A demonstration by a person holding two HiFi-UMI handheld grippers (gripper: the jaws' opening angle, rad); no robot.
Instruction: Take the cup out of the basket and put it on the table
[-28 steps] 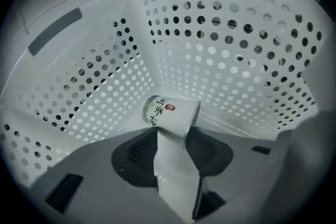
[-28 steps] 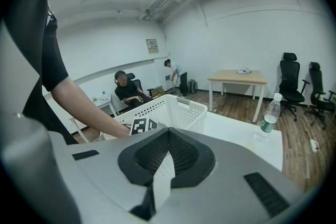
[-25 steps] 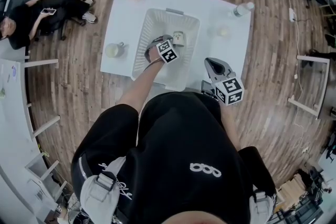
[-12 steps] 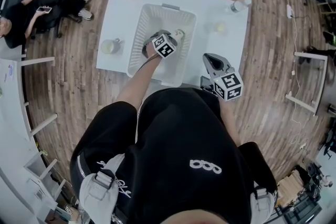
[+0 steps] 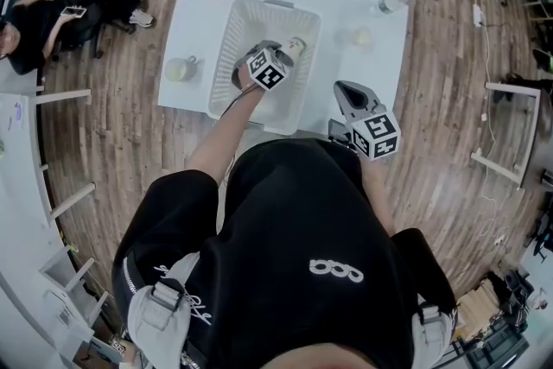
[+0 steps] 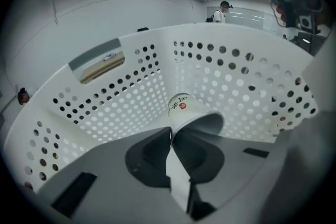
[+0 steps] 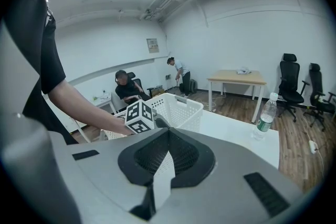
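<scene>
left gripper has just clamped the cup, seemingly by its rim; next lift it clear of the basket; right gripper closed, empty

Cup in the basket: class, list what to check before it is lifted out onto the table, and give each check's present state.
1. Grip: ok; the left hand-held gripper has just closed its jaws on the cup rim.
2. Cup above the basket rim: not ok; it is inside.
3. Bare table beside the basket: ok.
4. Path clear: ok; the right hand-held gripper is shut, empty, off to the side.
</scene>
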